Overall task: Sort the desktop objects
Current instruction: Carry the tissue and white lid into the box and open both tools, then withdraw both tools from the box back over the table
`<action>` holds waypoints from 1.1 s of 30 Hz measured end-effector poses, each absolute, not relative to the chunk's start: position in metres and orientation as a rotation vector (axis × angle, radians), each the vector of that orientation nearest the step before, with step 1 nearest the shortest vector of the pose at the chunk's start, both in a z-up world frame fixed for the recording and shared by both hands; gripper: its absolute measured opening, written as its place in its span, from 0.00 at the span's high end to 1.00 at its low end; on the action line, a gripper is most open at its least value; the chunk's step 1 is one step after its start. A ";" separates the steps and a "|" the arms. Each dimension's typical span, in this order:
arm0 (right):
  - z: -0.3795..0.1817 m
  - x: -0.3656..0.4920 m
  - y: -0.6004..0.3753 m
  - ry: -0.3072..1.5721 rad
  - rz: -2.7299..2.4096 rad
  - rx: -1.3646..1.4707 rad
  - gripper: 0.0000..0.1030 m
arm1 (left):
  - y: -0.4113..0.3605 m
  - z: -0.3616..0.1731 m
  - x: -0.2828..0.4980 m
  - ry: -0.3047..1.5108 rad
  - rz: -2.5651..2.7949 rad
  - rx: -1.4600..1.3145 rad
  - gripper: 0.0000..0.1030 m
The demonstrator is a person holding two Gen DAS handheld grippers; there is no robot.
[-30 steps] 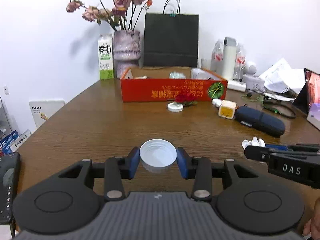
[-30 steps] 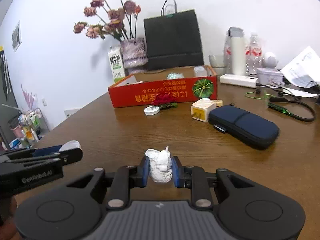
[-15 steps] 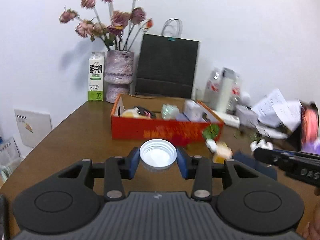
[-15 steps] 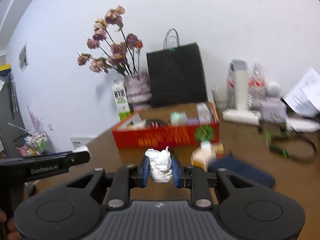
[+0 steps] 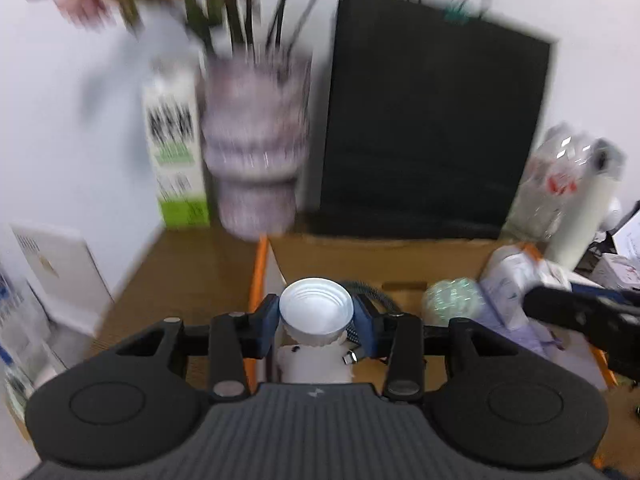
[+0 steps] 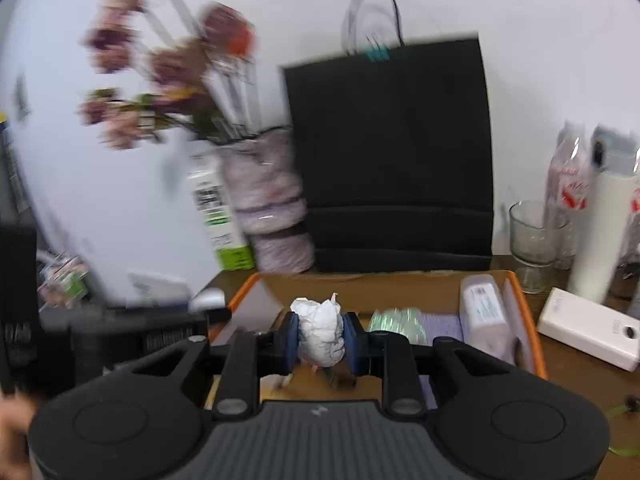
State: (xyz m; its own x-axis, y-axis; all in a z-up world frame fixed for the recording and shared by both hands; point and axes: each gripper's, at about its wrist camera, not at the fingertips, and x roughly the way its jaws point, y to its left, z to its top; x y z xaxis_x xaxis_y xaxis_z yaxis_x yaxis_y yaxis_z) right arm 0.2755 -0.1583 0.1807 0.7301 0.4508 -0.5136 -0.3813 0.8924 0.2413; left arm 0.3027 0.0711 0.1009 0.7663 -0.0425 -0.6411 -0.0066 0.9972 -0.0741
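Observation:
My left gripper [image 5: 316, 316] is shut on a white plastic lid [image 5: 316, 314] and holds it over the left end of the orange cardboard box [image 5: 258, 276]. My right gripper [image 6: 320, 338] is shut on a crumpled white tissue [image 6: 322, 334] and holds it over the same box [image 6: 524, 304]. The right gripper also shows at the right edge of the left wrist view [image 5: 584, 316]. The left gripper shows blurred at the left of the right wrist view [image 6: 120, 332]. Both views are motion-blurred.
Inside the box lie a green-white ball [image 6: 396, 320], a white packet [image 6: 484, 312] and a dark cable [image 5: 372, 292]. Behind it stand a black paper bag [image 6: 392, 152], a flower vase [image 5: 256, 148] and a milk carton [image 5: 176, 148]. A glass [image 6: 532, 236], bottles and a white power bank [image 6: 592, 332] stand right.
Both grippers have moved forward and up from the table to above the box, still holding the lid and the tissue. The box and the things behind it now look much closer.

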 end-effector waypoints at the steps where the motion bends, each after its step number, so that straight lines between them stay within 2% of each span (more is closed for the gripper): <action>1: 0.173 0.295 -0.151 0.621 0.458 0.112 0.78 | 0.074 0.094 0.317 0.721 -0.018 -0.091 0.60; 4: 0.146 0.347 -0.137 0.707 0.417 0.119 0.78 | 0.076 0.076 0.350 0.765 0.001 -0.096 0.59; 5: 0.136 0.362 -0.134 0.744 0.410 0.132 0.75 | 0.077 0.070 0.354 0.770 0.010 -0.091 0.54; 6: 0.126 0.377 -0.130 0.791 0.411 0.141 0.75 | 0.078 0.066 0.357 0.773 0.009 -0.091 0.53; 8: 0.107 0.399 -0.126 0.862 0.405 0.167 0.75 | 0.077 0.059 0.361 0.785 -0.013 -0.089 0.44; 10: 0.096 0.409 -0.122 0.890 0.396 0.155 0.68 | 0.074 0.059 0.361 0.770 -0.040 -0.080 0.32; 11: 0.094 0.410 -0.122 0.887 0.378 0.155 0.57 | 0.072 0.059 0.360 0.768 -0.050 -0.079 0.29; 14: 0.098 0.408 -0.127 0.875 0.373 0.185 0.50 | 0.069 0.067 0.355 0.741 -0.046 -0.059 0.25; 19: 0.131 0.386 -0.145 0.814 0.388 0.186 0.37 | 0.067 0.092 0.335 0.725 -0.003 -0.037 0.15; 25: 0.167 0.330 -0.173 0.762 0.335 0.092 0.27 | 0.060 0.108 0.282 0.753 0.081 -0.015 0.00; 29: 0.169 0.265 -0.196 0.731 0.338 0.062 0.21 | 0.048 0.104 0.215 0.674 0.105 0.037 0.00; 33: 0.160 0.190 -0.212 0.679 0.378 -0.010 0.17 | 0.039 0.087 0.138 0.630 0.076 -0.044 0.00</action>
